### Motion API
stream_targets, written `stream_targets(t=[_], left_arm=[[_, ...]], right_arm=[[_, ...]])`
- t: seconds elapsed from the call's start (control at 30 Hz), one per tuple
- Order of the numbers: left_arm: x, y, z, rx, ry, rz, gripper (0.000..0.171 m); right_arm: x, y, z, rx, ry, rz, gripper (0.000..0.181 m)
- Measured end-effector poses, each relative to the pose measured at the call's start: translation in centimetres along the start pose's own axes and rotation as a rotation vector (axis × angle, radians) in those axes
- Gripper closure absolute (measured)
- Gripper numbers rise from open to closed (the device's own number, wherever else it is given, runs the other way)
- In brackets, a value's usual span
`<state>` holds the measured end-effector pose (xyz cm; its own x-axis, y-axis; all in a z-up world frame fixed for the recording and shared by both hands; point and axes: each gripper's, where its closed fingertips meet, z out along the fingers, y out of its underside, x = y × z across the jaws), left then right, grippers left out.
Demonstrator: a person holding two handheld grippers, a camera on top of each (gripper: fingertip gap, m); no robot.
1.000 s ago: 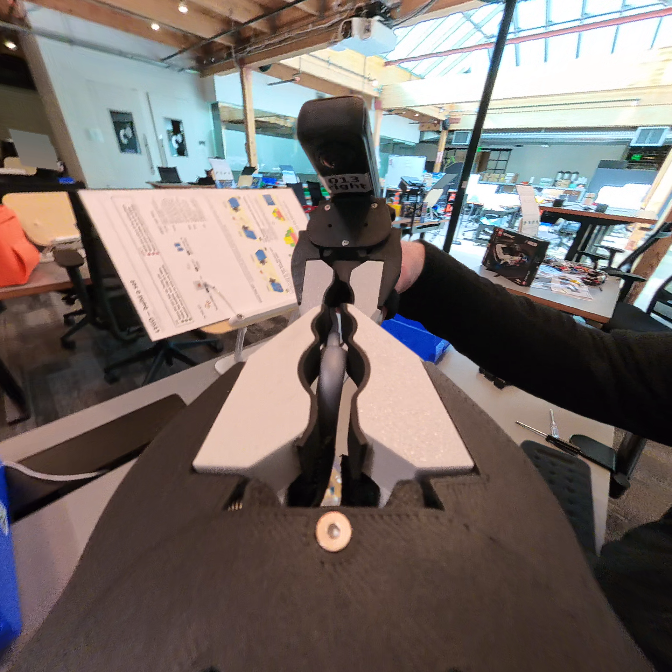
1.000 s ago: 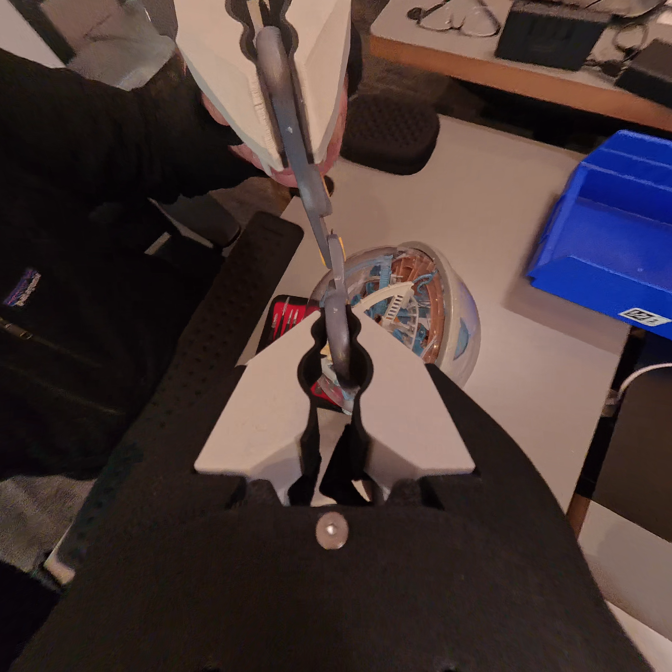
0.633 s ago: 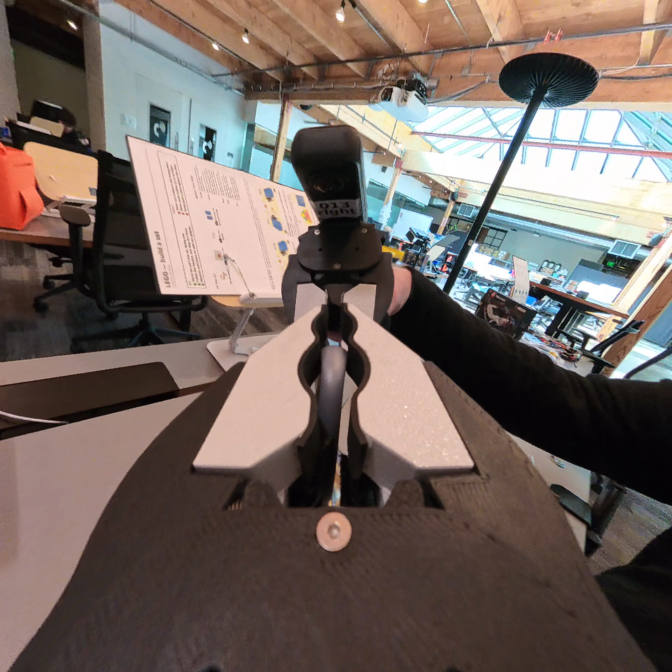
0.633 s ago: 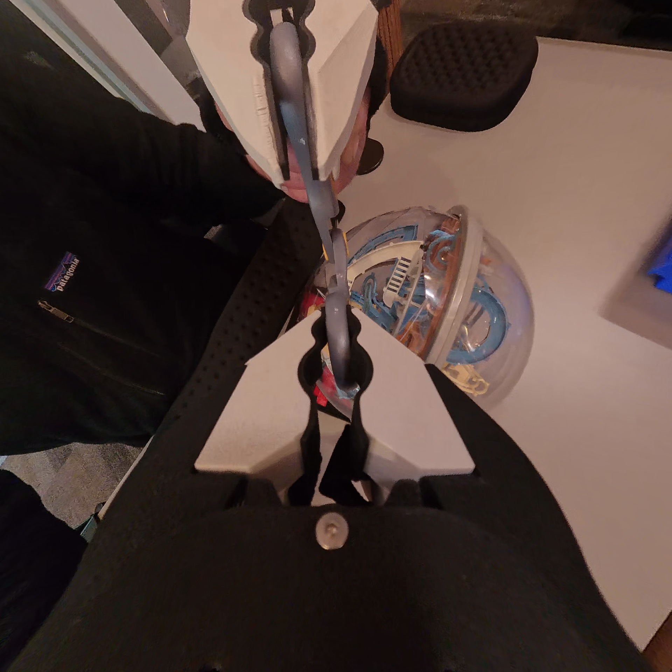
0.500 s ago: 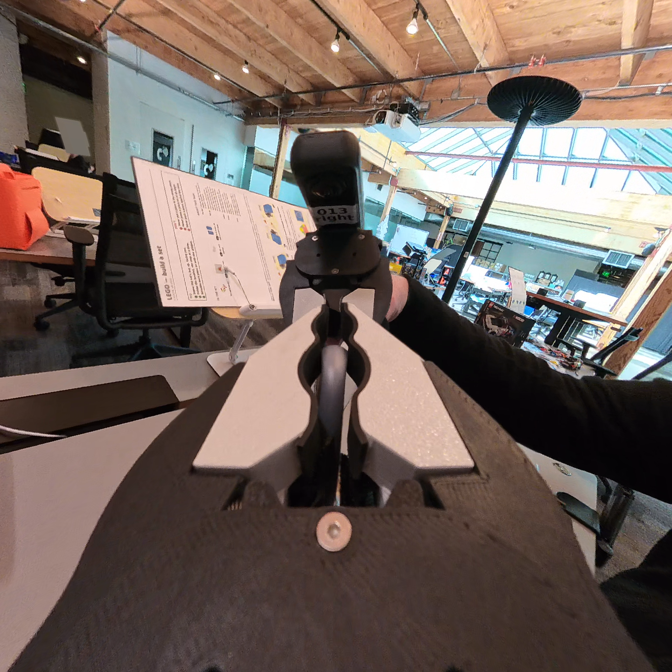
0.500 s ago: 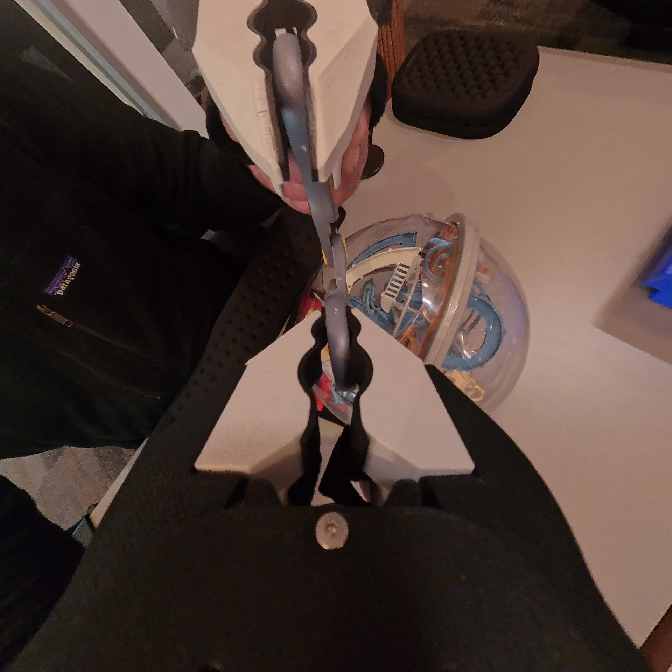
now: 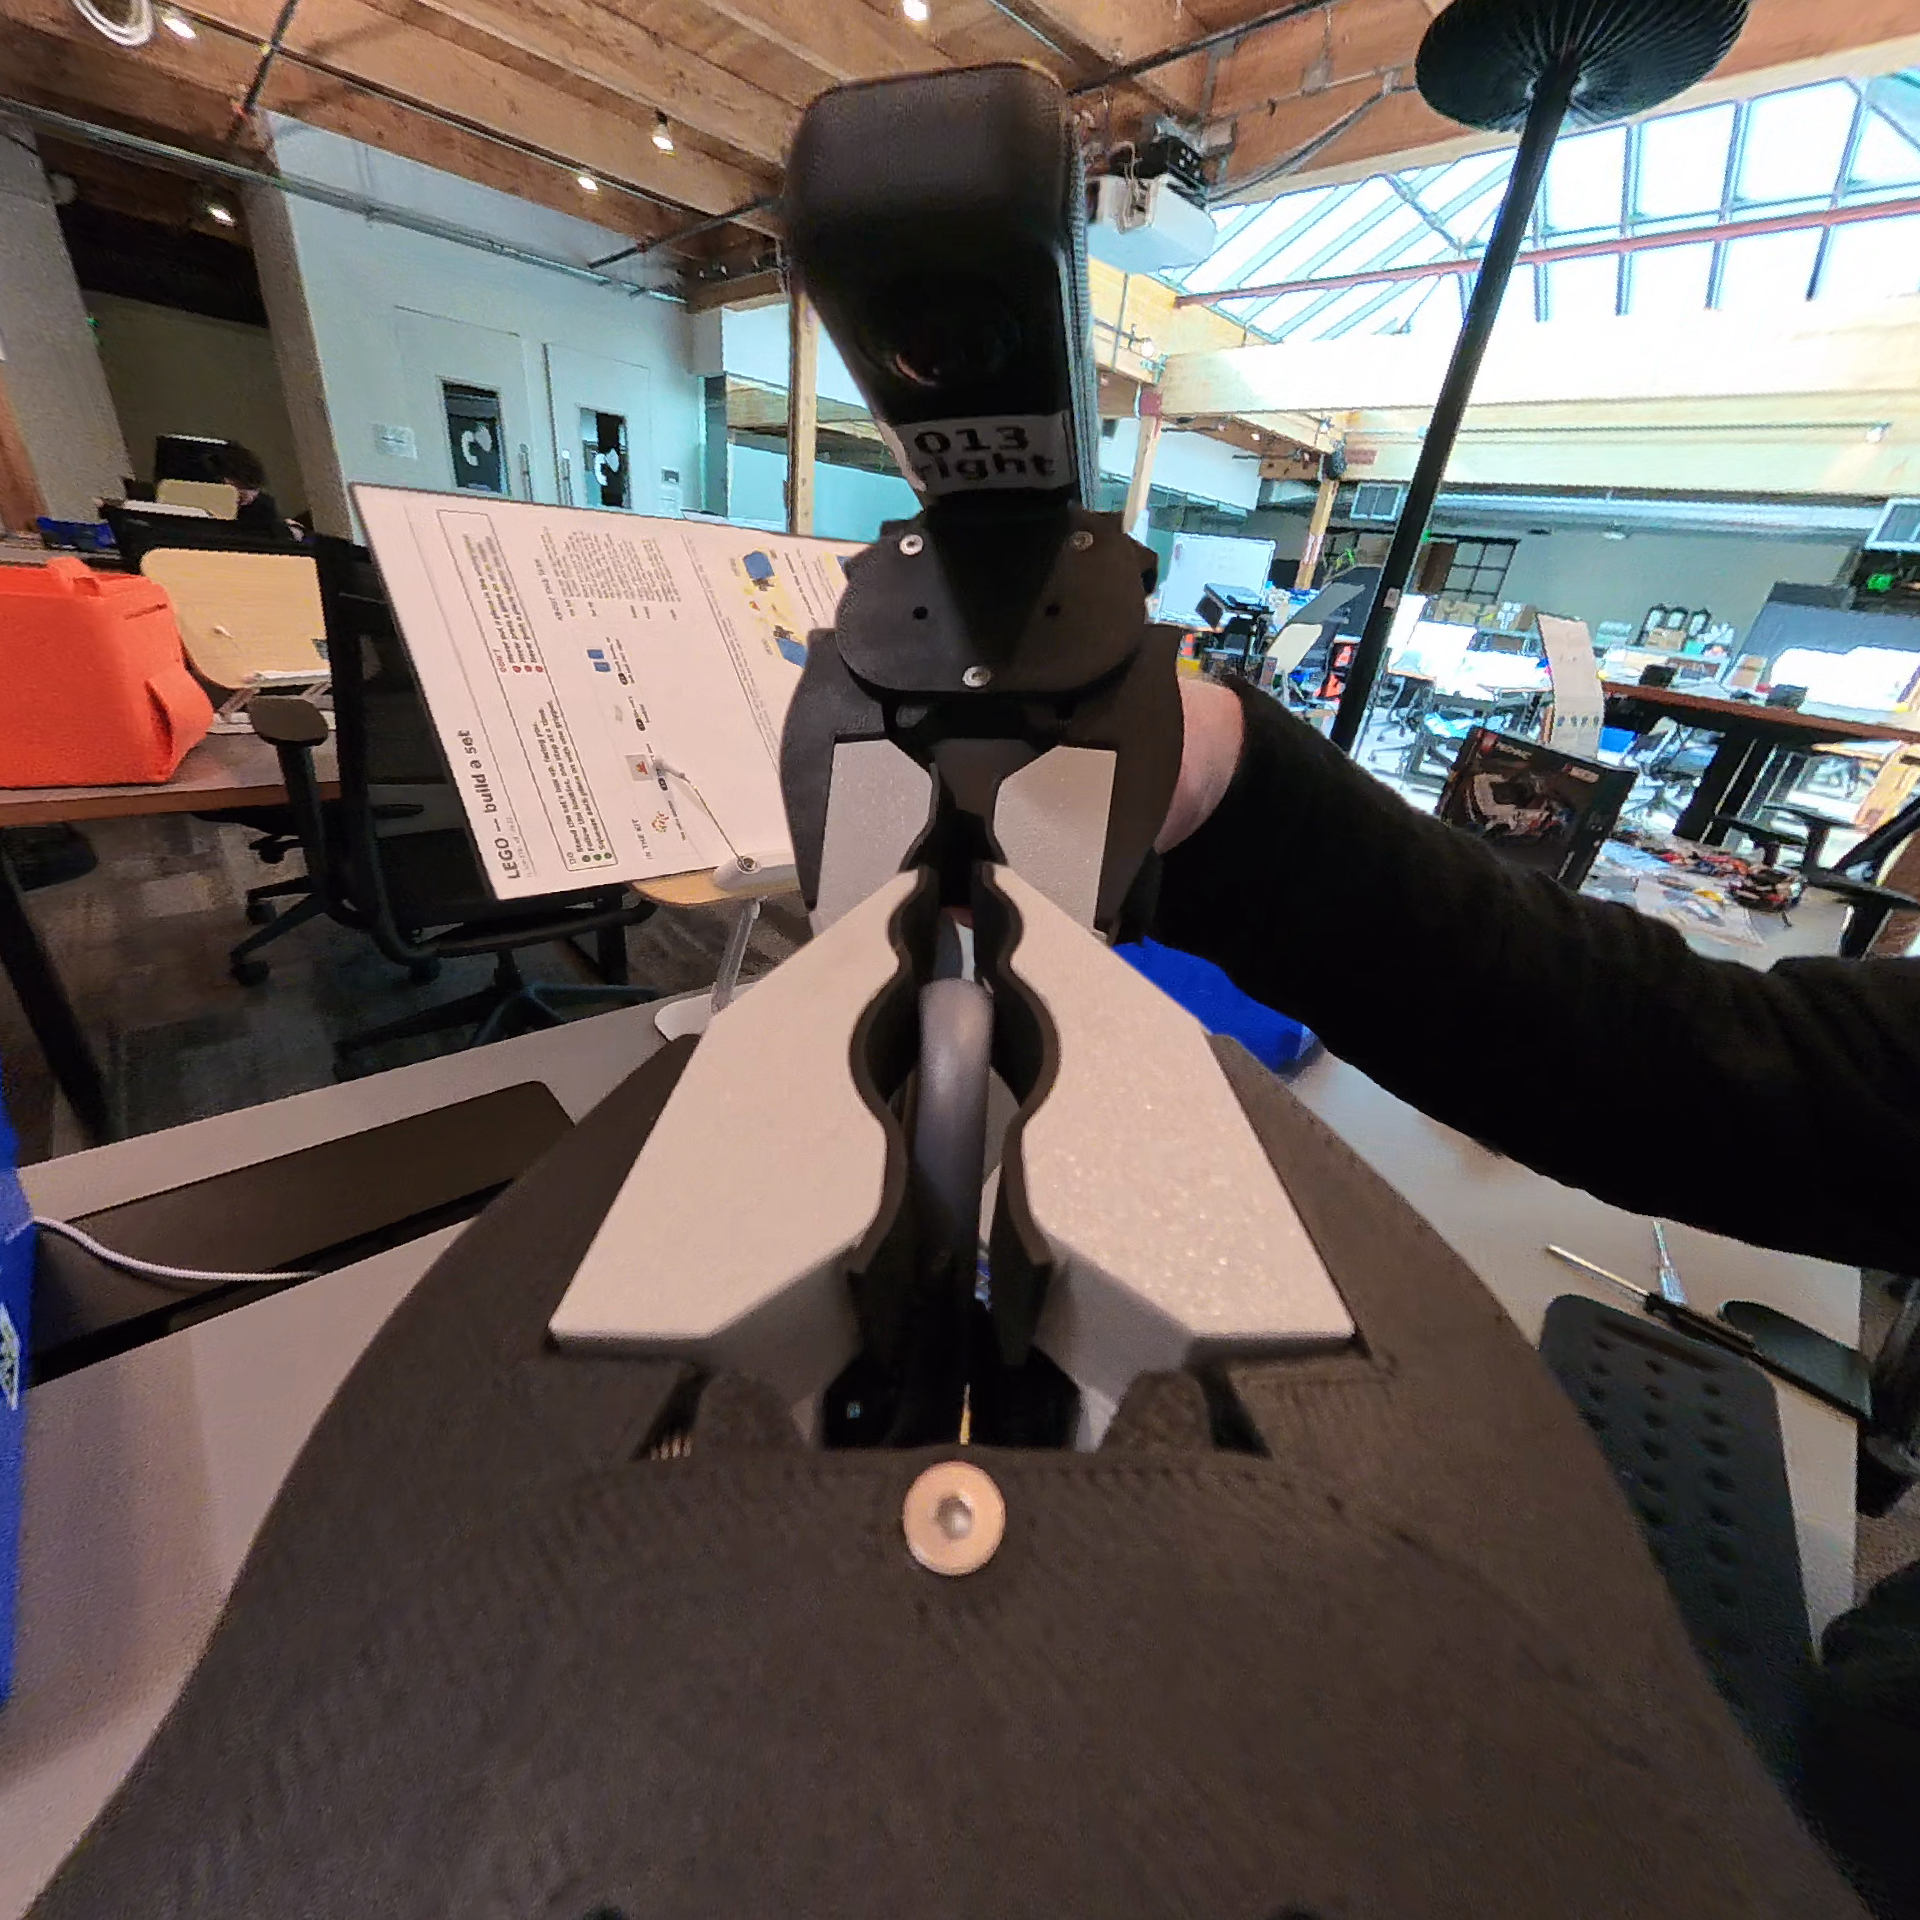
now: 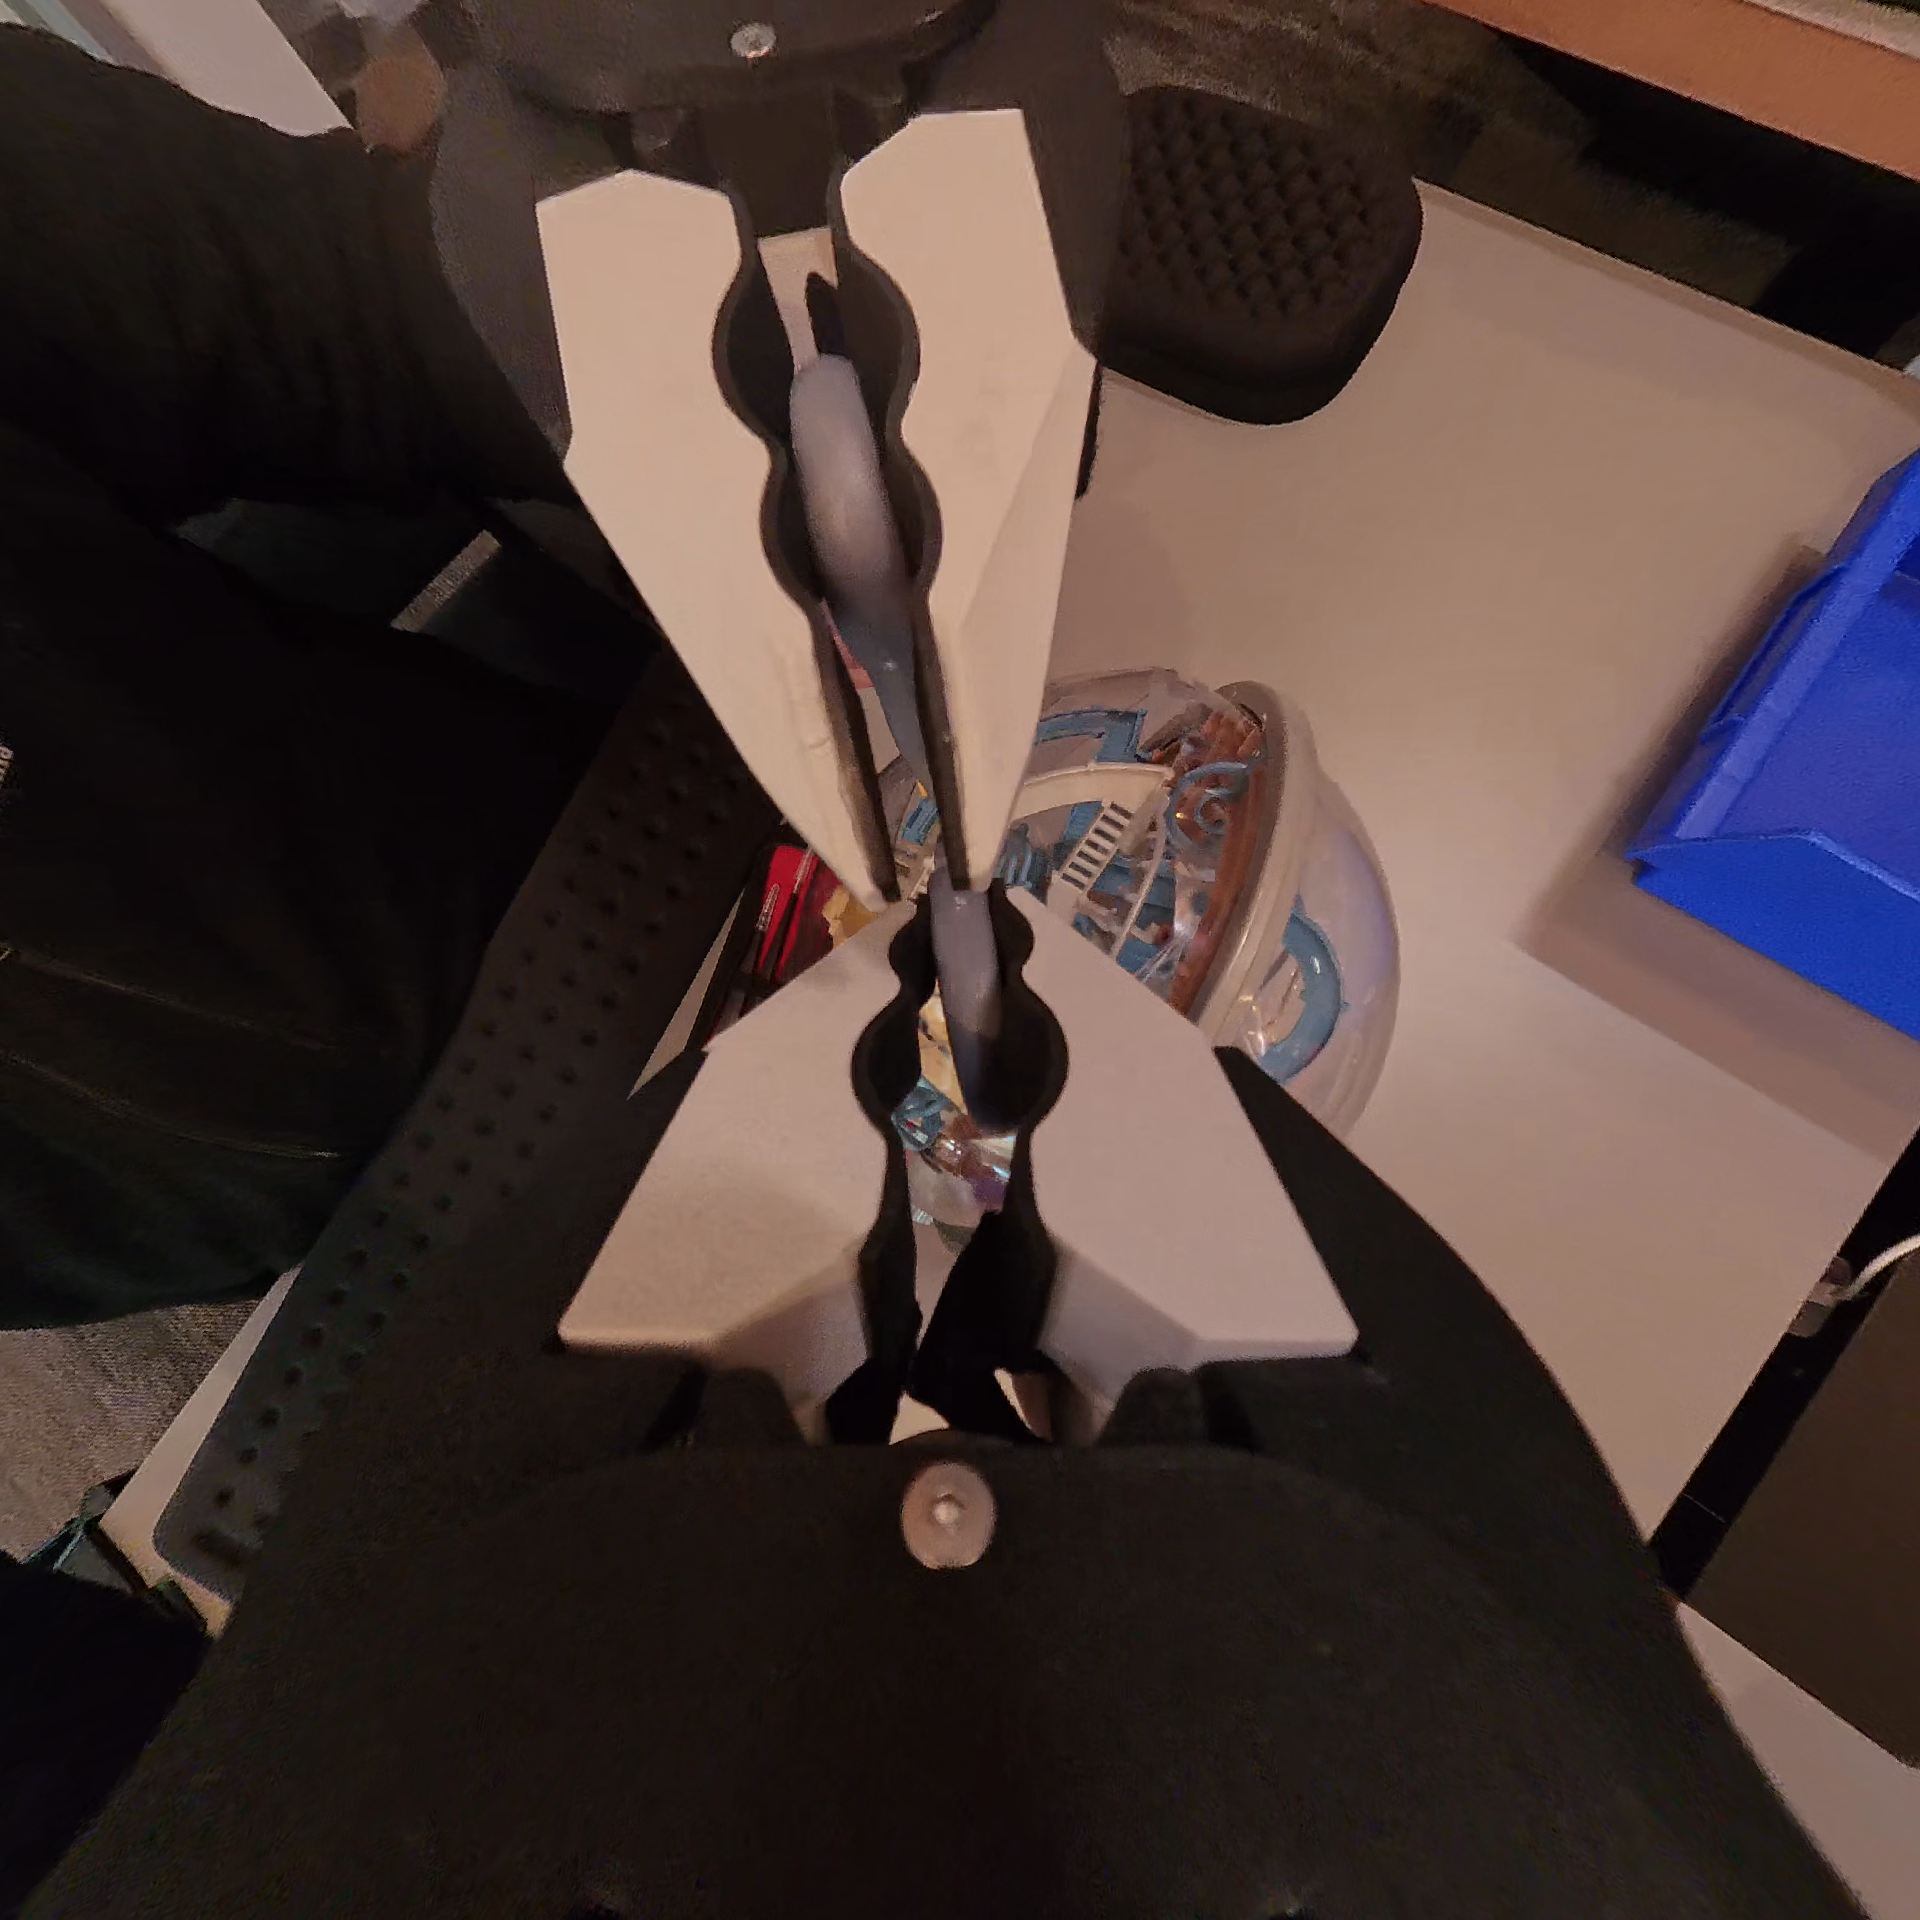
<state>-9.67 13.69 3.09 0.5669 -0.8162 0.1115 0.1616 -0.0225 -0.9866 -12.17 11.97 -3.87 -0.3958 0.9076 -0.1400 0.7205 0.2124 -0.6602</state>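
Note:
My left gripper (image 7: 954, 914) is shut on the rounded end of a slender grey jointed tool (image 7: 951, 1101). My right gripper (image 8: 956, 935) is shut on the other grey end (image 8: 971, 997). The two grippers face each other almost tip to tip above the white table (image 8: 1558, 520). In the right wrist view the left gripper (image 8: 914, 831) comes in from the top with its grey end (image 8: 847, 488) between its fingers. In the left wrist view the right gripper (image 7: 961, 831) stands just ahead, held by a hand in a black sleeve (image 7: 1455, 987).
A clear ball with a blue and brown maze inside (image 8: 1226, 862) lies on the table under the grippers. A blue bin (image 8: 1818, 748), a black dimpled pad (image 8: 1247, 239), a black perforated strip (image 8: 468, 1039), a sheet on a stand (image 7: 582, 686) and screwdrivers (image 7: 1652, 1288) are nearby.
The two grippers have come closer together, so less of the grey tool shows between them. The left view has tilted back down from the ceiling. Both stay shut.

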Motion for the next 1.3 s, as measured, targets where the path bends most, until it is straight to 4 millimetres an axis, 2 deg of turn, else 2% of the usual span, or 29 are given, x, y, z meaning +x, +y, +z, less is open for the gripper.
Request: stream_targets(t=[0.27,0.3,0.33,0.37,0.47,0.57,0.67,0.7,0.73,0.77,0.83,0.9,0.97,1.03,1.07,1.1,1.13,1.27,1.3], left_arm=[[0.9,0.9,1.4,-0.078,-0.004,0.073,0.168],[0.9,0.6,1.5,-0.064,-0.001,0.061,0.167],[0.9,-0.9,1.0,0.013,0.01,0.005,0.169],[0.5,-0.6,1.2,-0.011,-0.035,0.045,0.168],[0.6,0.8,1.6,-0.051,-0.039,0.077,0.169],[0.2,0.4,1.3,-0.013,0.002,0.028,0.169],[-0.6,-0.6,0.6,0.02,0.009,0.003,0.168],[-0.5,-1.1,0.4,0.033,0.025,-0.011,0.168],[-0.6,-1.4,0.2,0.044,0.026,-0.013,0.168],[-0.8,-1.5,0.0,0.053,0.024,-0.014,0.168],[-0.8,-1.5,-0.3,0.069,0.046,-0.038,0.168],[-0.7,-1.5,-0.5,0.094,0.078,-0.077,0.168],[-1.1,-1.6,-0.9,0.117,0.067,-0.093,0.169],[-1.0,-1.7,-1.2,0.14,0.074,-0.096,0.168],[-1.0,-1.7,-1.3,0.144,0.069,-0.096,0.168],[-1.0,-1.7,-1.4,0.149,0.06,-0.091,0.168],[-1.0,-1.7,-1.6,0.155,0.057,-0.081,0.168],[-1.2,-1.6,-2.6,0.123,0.066,-0.063,0.165],[-1.4,-1.6,-3.1,0.107,0.052,-0.046,0.158]], right_arm=[[-0.5,0.1,-0.1,-0.093,0.057,-0.018,0.178],[-0.7,-0.2,0.0,-0.081,0.056,-0.028,0.178],[-1.0,-1.5,-0.2,0.024,0.028,-0.015,0.177],[-0.9,-2.7,-0.5,0.128,0.011,0.013,0.181],[-0.5,-1.3,0.0,0.121,0.039,0.023,0.181],[-0.3,-1.0,0.1,0.15,0.068,0.048,0.181],[0.0,-1.1,-2.0,0.192,0.181,0.031,0.181],[0.0,-1.1,-3.0,0.21,0.219,0.026,0.176],[0.1,-0.6,-3.8,0.212,0.268,0.022,0.162],[0.1,0.2,-4.5,0.21,0.312,0.017,0.151],[0.6,1.9,-5.5,0.227,0.376,0.025,0.141],[1.5,2.7,-5.3,0.299,0.379,0.055,0.131],[1.9,3.6,-3.8,0.332,0.297,0.096,0.125],[2.2,3.7,-2.4,0.385,0.231,0.112,0.131],[2.2,3.8,-1.6,0.396,0.184,0.121,0.14],[2.0,3.6,-1.1,0.425,0.143,0.121,0.159],[1.8,3.2,-0.9,0.467,0.115,0.111,0.167],[1.0,2.9,-0.5,0.517,0.072,0.089,0.173],[1.0,3.0,-0.5,0.51,0.085,0.082,0.174]])
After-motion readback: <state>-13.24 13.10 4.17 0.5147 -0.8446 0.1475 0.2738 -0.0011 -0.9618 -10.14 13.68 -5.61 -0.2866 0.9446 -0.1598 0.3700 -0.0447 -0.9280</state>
